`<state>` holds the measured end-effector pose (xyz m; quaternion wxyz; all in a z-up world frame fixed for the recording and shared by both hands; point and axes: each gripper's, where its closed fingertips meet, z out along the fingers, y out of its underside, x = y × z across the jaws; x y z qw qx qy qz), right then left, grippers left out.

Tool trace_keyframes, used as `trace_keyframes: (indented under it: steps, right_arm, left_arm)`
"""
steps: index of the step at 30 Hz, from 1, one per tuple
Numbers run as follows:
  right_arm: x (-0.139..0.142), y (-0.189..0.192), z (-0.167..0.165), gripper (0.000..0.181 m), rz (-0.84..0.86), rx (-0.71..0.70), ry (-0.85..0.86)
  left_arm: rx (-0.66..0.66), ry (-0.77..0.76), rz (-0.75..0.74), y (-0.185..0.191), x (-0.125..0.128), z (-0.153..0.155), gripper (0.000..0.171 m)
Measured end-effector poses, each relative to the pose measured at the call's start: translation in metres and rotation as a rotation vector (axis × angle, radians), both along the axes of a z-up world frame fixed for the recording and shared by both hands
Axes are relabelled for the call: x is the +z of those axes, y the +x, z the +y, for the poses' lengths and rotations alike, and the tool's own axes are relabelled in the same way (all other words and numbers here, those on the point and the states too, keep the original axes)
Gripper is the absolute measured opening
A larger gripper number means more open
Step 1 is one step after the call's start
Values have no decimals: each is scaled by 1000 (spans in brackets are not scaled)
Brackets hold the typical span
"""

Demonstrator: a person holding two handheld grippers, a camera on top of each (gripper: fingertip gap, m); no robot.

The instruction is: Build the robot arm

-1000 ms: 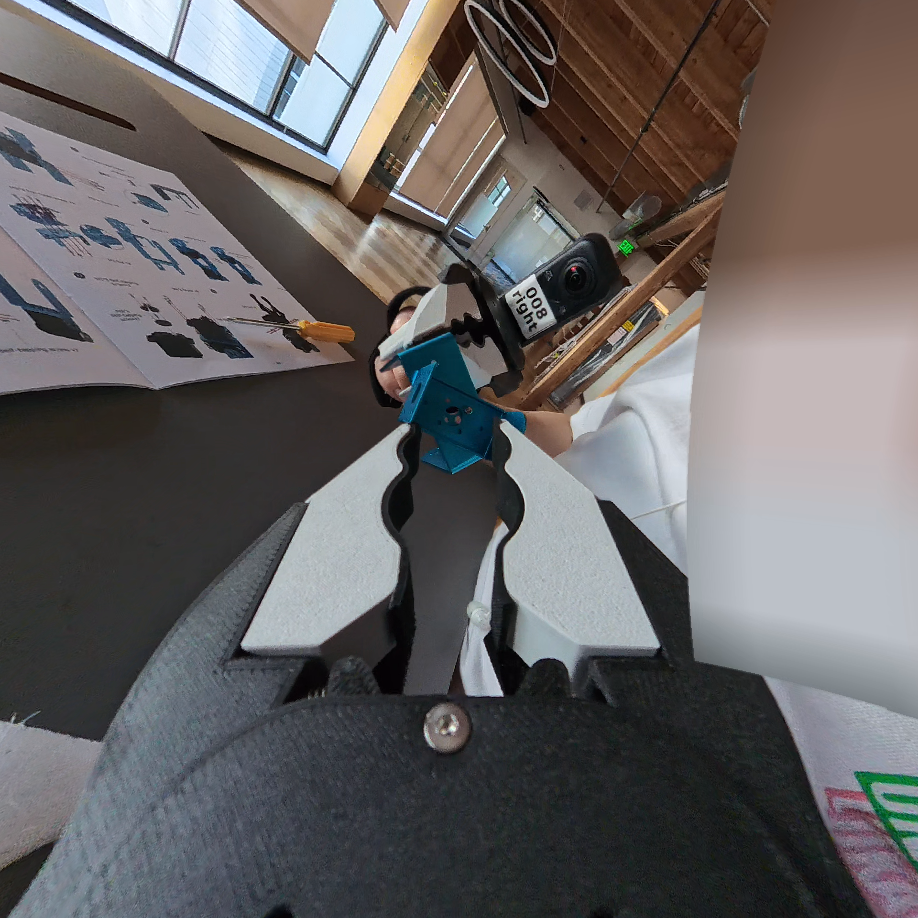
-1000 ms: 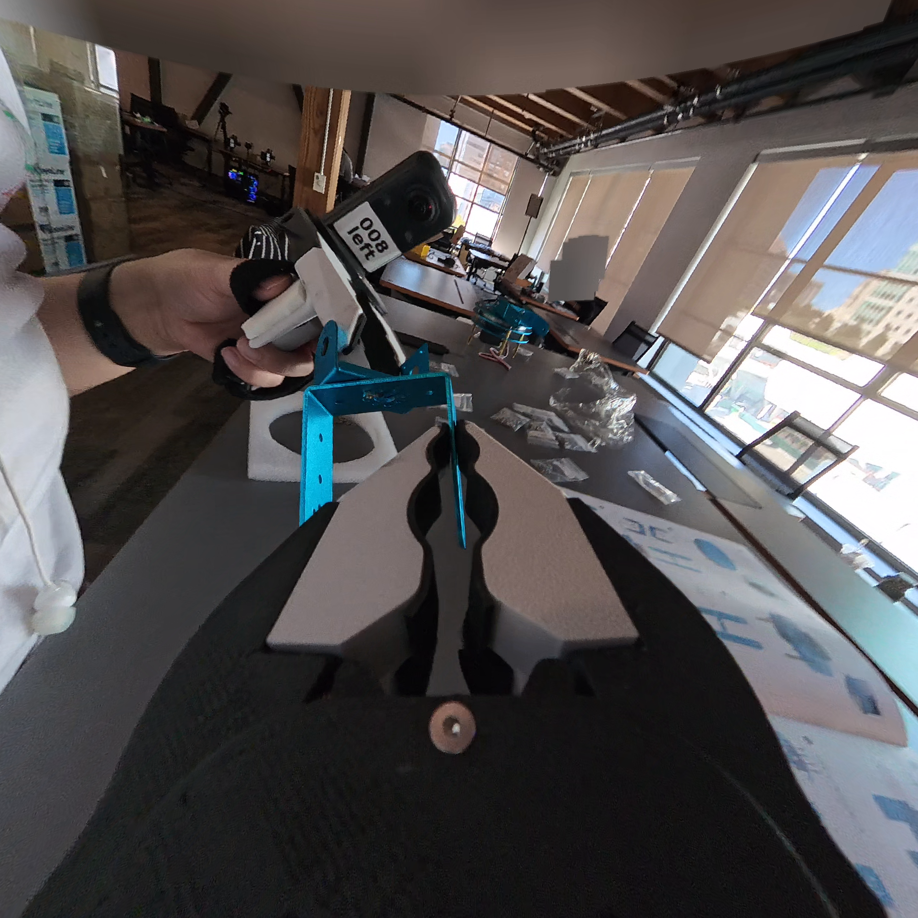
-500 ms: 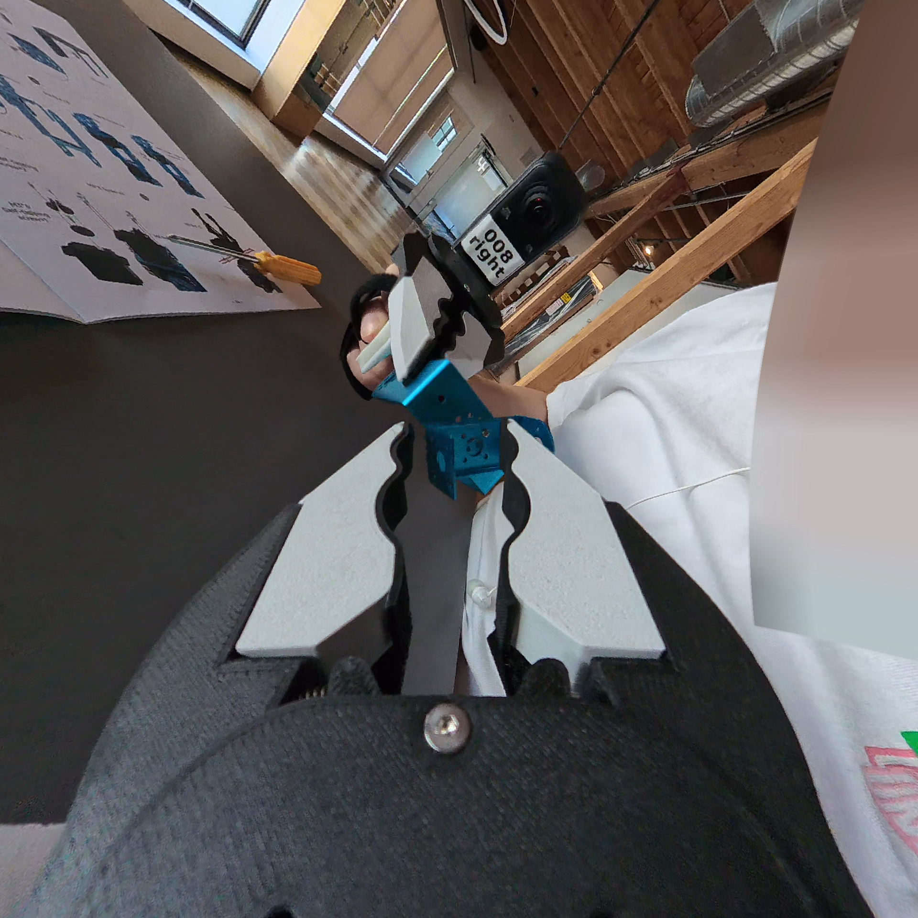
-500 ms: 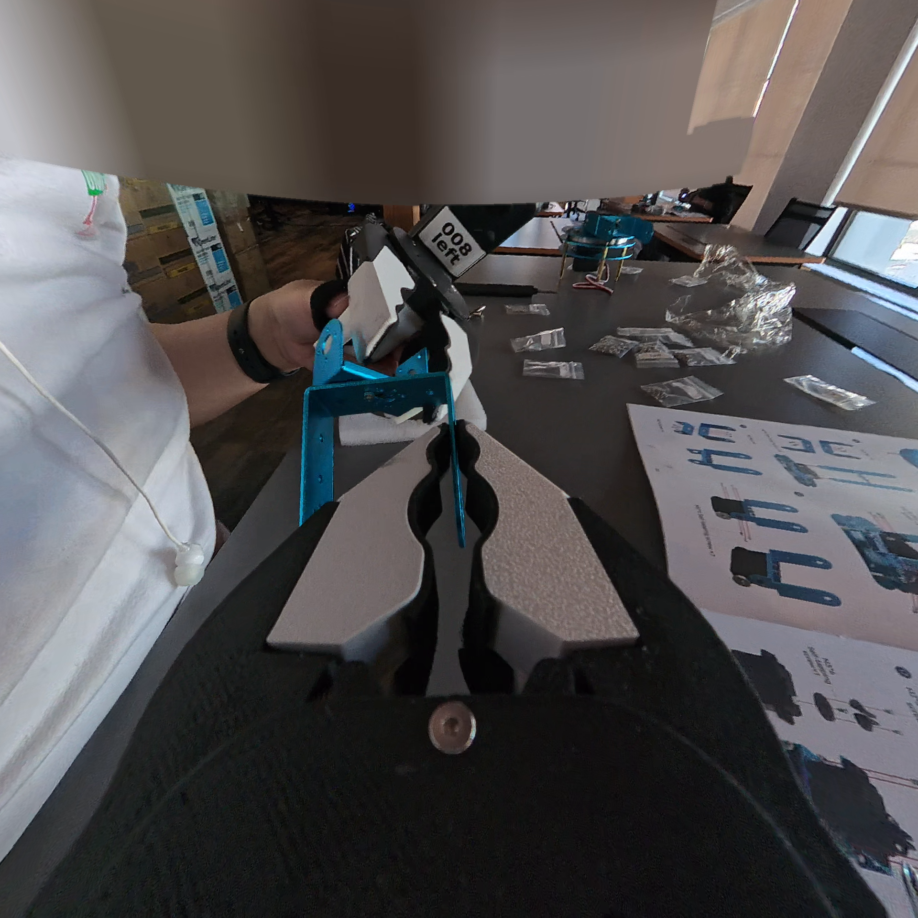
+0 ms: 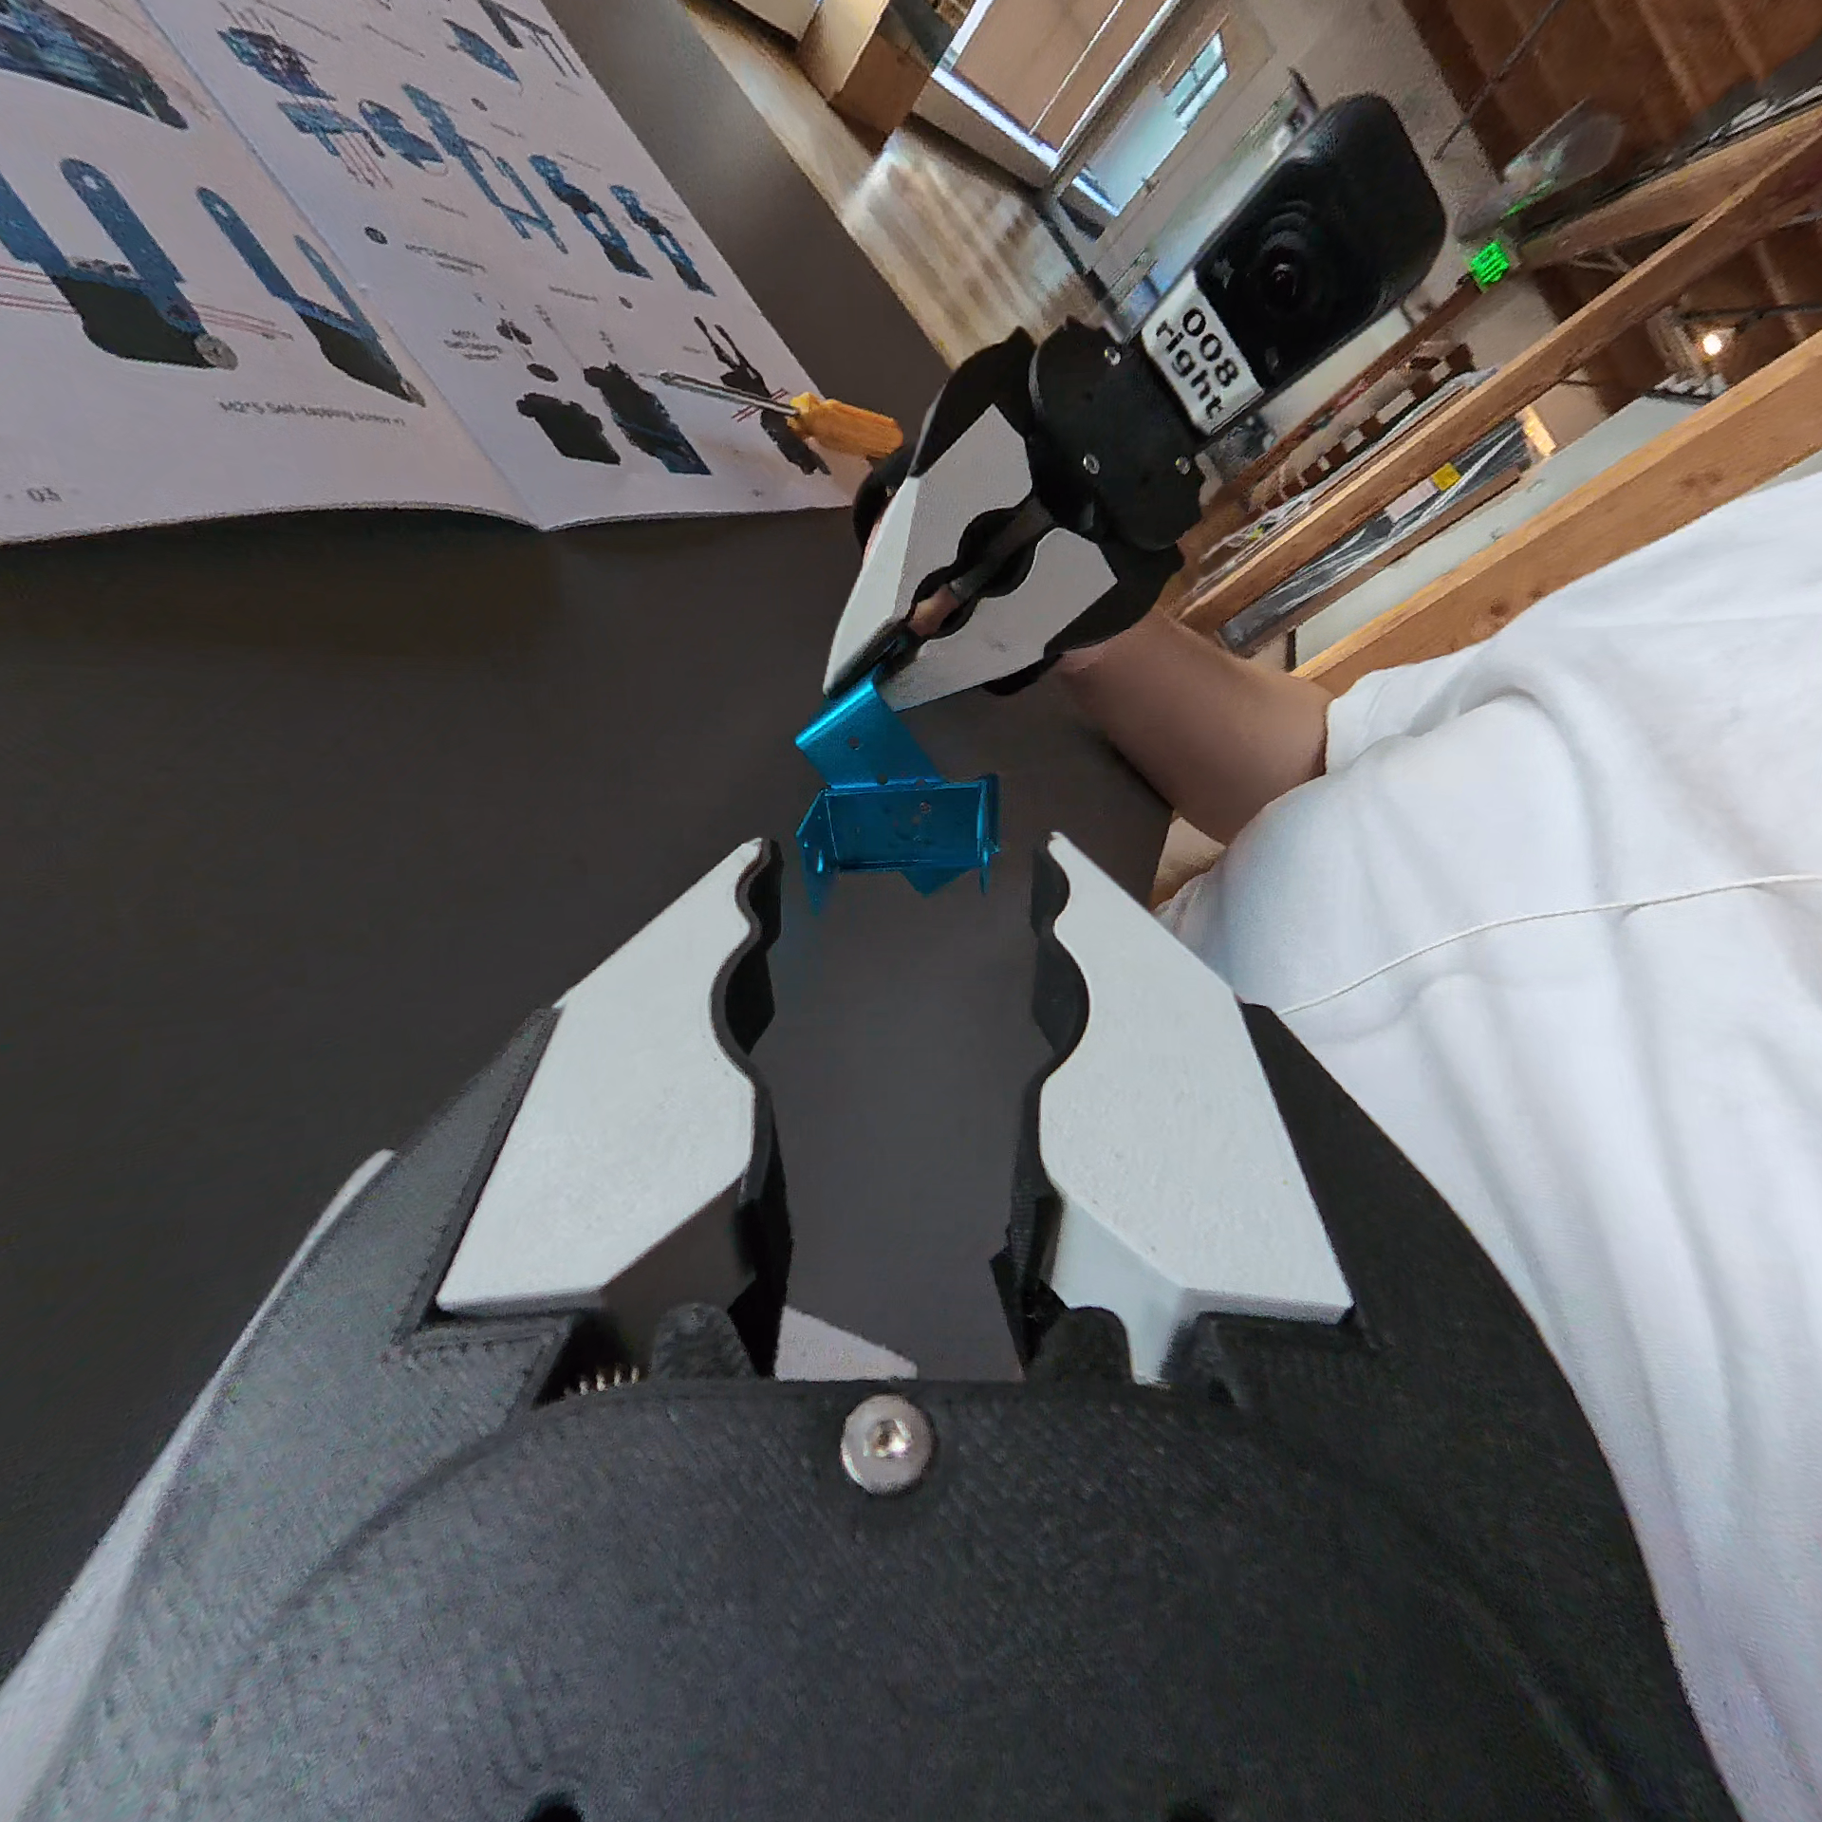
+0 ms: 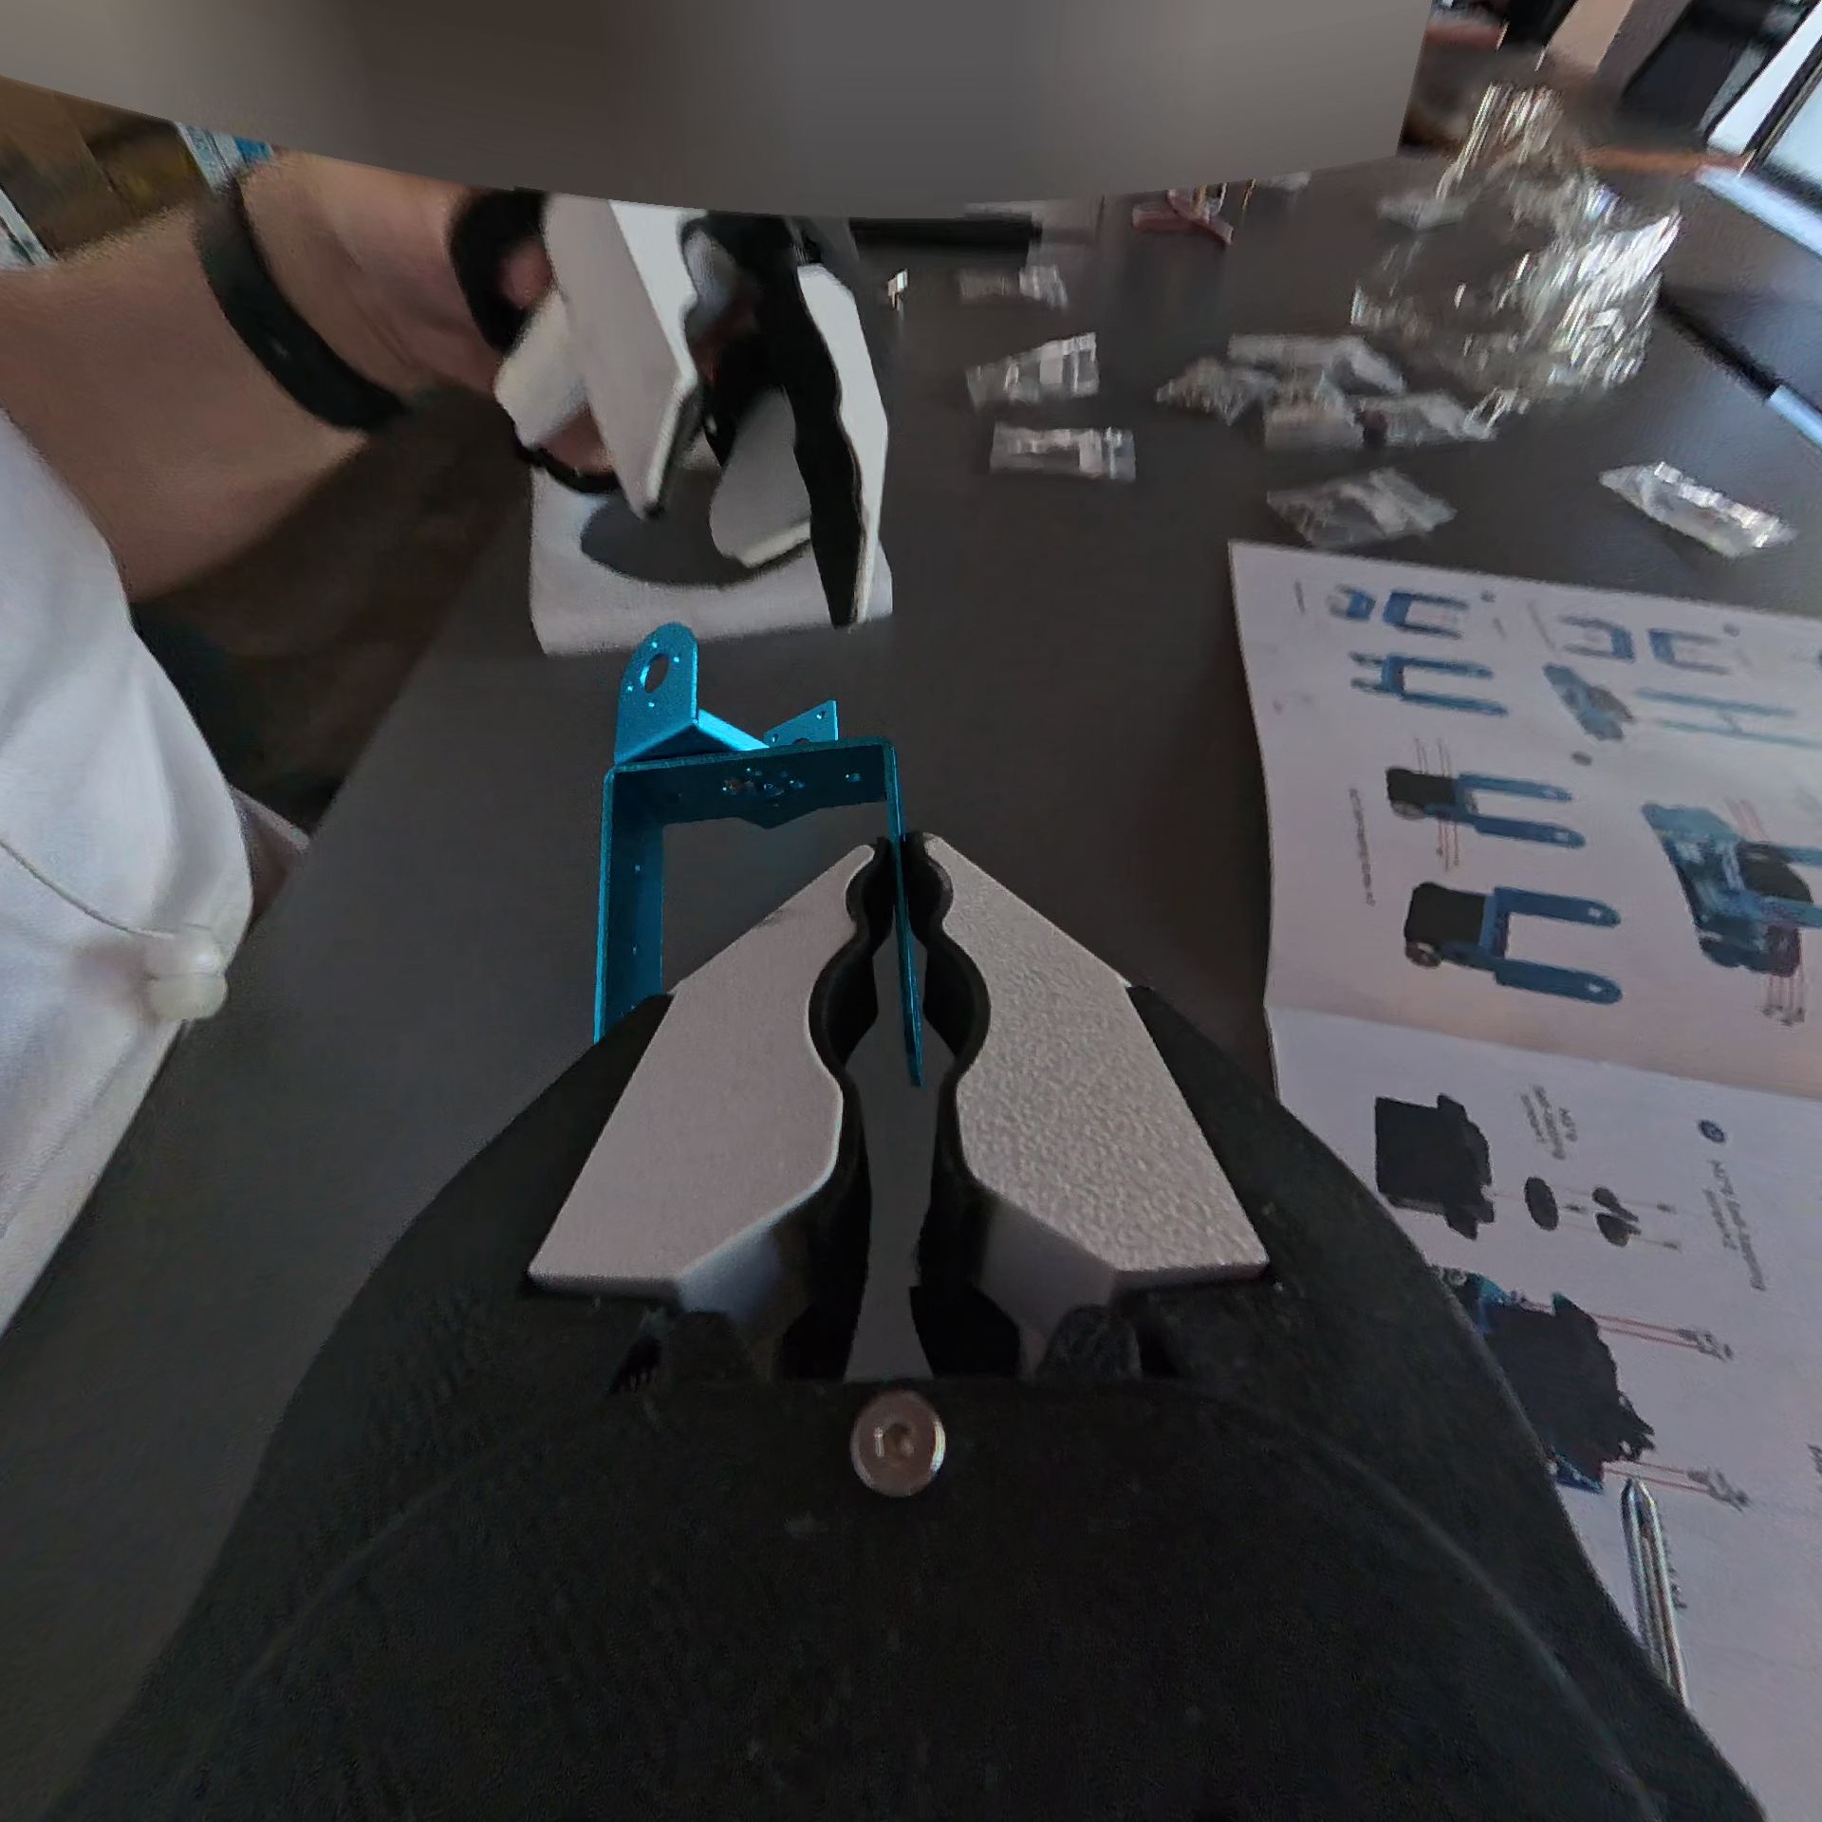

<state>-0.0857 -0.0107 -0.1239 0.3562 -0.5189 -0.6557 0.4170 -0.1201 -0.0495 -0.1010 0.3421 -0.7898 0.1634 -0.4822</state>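
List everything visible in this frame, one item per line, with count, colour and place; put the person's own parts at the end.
blue metal bracket: one assembly, blue, above the table, one leg clamped in the right gripper
instruction booklet: one, white with blue and black drawings, open on the table
screwdriver: one, orange handle, lying on the booklet
small plastic bags: several, clear, scattered on the far table
crumpled wrapper: one, clear, beyond the bags
foam block: one, white, near the table edge
table: one, dark grey
right gripper: shut on the bracket leg
left gripper: open, empty, just short of the bracket
shirt: white
wristband: black, left wrist
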Motion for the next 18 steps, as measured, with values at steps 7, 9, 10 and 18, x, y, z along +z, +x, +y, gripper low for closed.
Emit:
trace_keyframes:
  steps: [7,9,10,18]
  right_arm:
    - [-30,-1,-6,1,-206,51,-20]
    - [-34,0,-9,1,-241,80,-4]
    - [-36,1,-12,1,-256,99,1]
    - [-38,-3,-10,9,-260,93,8]
  left_arm:
    - [-62,40,213,8,-31,-5,62]
    - [-91,84,242,12,-31,-5,64]
    - [-104,102,262,13,-32,-5,65]
    - [-233,187,418,20,-45,-7,69]
